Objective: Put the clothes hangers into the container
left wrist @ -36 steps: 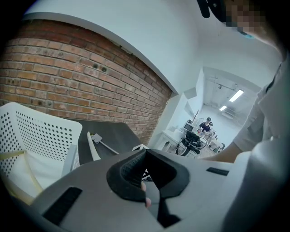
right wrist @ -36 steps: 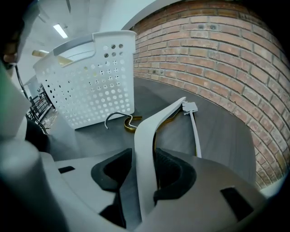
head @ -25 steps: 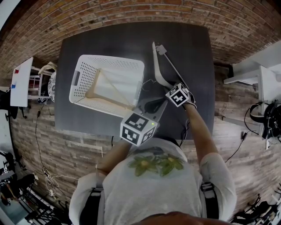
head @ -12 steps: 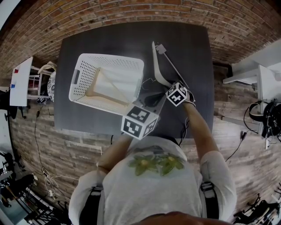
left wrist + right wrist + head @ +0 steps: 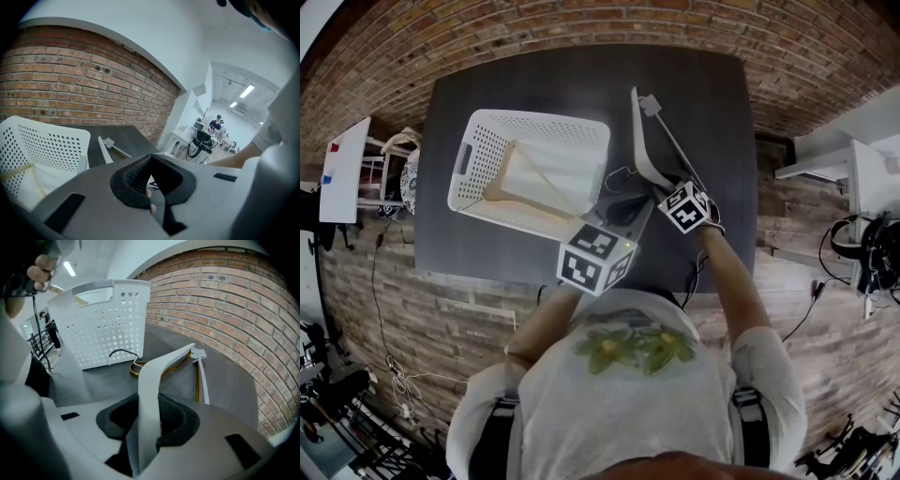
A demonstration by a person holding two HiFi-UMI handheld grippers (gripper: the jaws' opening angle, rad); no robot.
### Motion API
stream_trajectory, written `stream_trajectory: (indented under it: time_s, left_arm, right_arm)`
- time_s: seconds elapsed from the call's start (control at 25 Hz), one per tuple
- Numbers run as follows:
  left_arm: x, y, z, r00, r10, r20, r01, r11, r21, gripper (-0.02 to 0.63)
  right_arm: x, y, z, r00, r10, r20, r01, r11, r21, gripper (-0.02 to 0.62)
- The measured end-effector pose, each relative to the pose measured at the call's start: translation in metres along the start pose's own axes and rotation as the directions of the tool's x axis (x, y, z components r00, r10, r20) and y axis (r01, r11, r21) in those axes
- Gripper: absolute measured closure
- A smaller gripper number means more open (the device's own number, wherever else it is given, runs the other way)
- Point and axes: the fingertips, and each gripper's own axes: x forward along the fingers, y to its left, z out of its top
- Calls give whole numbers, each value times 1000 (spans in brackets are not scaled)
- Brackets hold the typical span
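Observation:
A white perforated basket (image 5: 534, 120) stands on the dark table (image 5: 712, 103) with a wooden hanger (image 5: 534, 192) lying inside it. To its right a white hanger (image 5: 640, 141) with a clip bar rests on the table. My right gripper (image 5: 667, 190) is shut on one arm of it; in the right gripper view that arm (image 5: 157, 380) runs between the pads of the gripper (image 5: 150, 420). My left gripper (image 5: 619, 208) hovers near the basket's front right corner. Its jaws (image 5: 152, 176) stand open with nothing between them. The basket (image 5: 47, 140) and the white hanger (image 5: 105, 150) show beyond them.
A gold hook and a thin black wire hook (image 5: 123, 352) lie on the table beside the basket (image 5: 103, 324). A brick wall (image 5: 225, 310) runs behind the table. The table's front edge (image 5: 487, 267) is close to the person's body.
My right gripper and the white hanger have shifted slightly to the right. The left gripper's cube has drifted a little, staying by the basket's corner.

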Motion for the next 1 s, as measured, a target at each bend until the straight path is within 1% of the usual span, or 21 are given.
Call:
stream_trajectory:
  time_s: [0.32,0.52,0.68,1.0]
  left_arm:
    - [-9,-2,1,1000,-13,9,12,1000,21,577]
    - [-17,-9,1,1000,-22,15,22,999,30,577]
    - [-26,-13,1,999,-30,19,29,999,38,577]
    - [-42,-14,0,999,-25,29,24,999,43,577]
  right_arm:
    - [-26,1,18,998,-32,53,30,999,30,451]
    - [-47,2,31,993,-59,102,53,997,55,451]
    - [-64,6,38,991,-67,120,61,997,53,451]
    - [-90,11,33,987,-72,143,68,997,35,451]
